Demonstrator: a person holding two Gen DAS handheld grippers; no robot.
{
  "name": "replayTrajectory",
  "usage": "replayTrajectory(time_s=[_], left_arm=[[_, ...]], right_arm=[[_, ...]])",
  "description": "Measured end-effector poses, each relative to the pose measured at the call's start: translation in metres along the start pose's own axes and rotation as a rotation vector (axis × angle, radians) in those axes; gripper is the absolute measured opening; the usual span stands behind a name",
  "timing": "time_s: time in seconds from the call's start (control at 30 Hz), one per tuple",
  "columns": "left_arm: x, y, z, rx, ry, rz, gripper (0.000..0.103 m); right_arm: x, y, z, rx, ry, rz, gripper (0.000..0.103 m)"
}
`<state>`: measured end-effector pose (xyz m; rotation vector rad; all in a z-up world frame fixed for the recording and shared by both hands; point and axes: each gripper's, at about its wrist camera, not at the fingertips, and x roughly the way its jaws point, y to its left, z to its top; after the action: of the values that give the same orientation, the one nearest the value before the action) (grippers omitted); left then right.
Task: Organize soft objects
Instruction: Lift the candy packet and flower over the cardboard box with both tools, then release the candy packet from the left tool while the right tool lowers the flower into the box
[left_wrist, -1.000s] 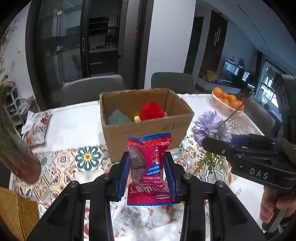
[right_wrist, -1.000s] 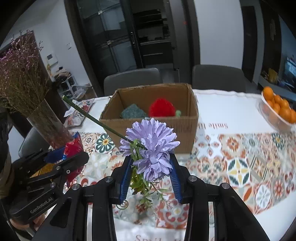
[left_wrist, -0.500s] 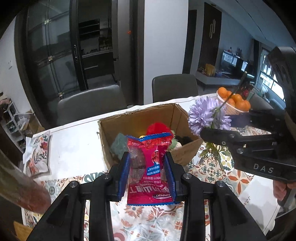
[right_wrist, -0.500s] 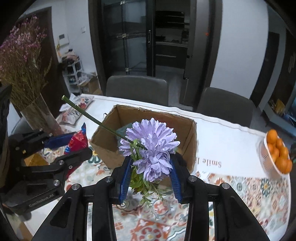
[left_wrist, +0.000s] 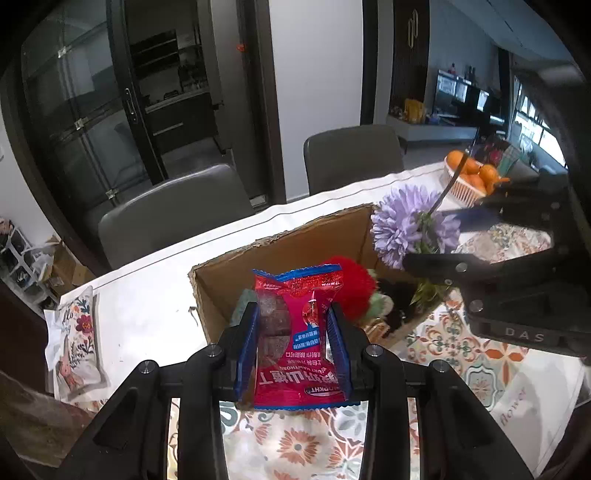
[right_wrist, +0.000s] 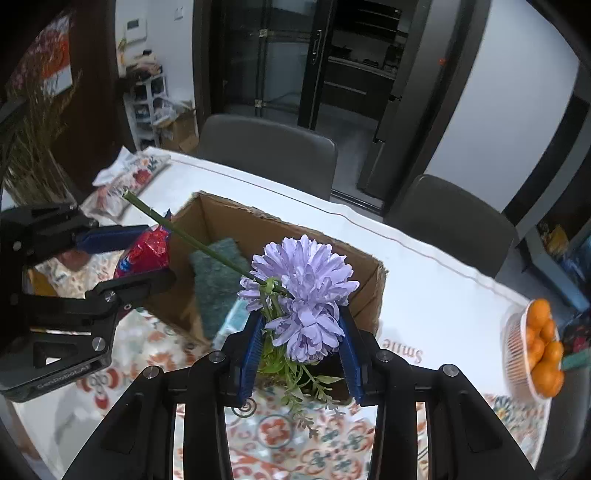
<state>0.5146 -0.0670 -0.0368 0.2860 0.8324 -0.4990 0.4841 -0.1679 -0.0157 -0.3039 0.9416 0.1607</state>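
Both grippers have come closer to the box (left_wrist: 291, 240) since a second ago, and I now look down into it.

My left gripper (left_wrist: 293, 341) is clamped on the red snack pack (left_wrist: 299, 339), which stands upright between the blue pads (left_wrist: 246, 343) in front of the box's near wall; its print is upside down and I can read only "HAWTHORN" in part. My right gripper (right_wrist: 301, 341) pinches the purple flower (right_wrist: 306, 291) by its head, its green stem (right_wrist: 192, 240) slanting up to the left over the box. Inside lie a red pompom (left_wrist: 354, 284) and a teal sponge (right_wrist: 218, 280). From the left view the right gripper's body reads "DAS"; from the right view the left one reads "GenRoboLAI", blurred. On the cloth (right_wrist: 436, 306) I read "Smile". A basket of oranges (right_wrist: 535, 347) sits well apart to the right.
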Motion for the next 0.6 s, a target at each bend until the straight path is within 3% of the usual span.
replayTrajectory(time_s=[0.2,0.33,0.4,0.6], left_arm=[[0.027,0.002,0.006,-0.006,0.047,-0.04,0.038],[0.038,0.0,0.007,0.001,0.078,-0.02,0.064],[0.036,0.002,0.005,-0.008,0.078,-0.012,0.064],[0.016,0.014,-0.005,-0.026,0.074,0.152,0.072]], right_arm=[[0.019,-0.002,0.014,-0.093,0.06,-0.058,0.04],[0.031,0.0,0.017,-0.142,0.092,-0.085,0.04],[0.037,-0.001,0.018,-0.157,0.112,-0.081,0.04],[0.062,0.014,0.022,-0.28,0.196,-0.135,0.04]])
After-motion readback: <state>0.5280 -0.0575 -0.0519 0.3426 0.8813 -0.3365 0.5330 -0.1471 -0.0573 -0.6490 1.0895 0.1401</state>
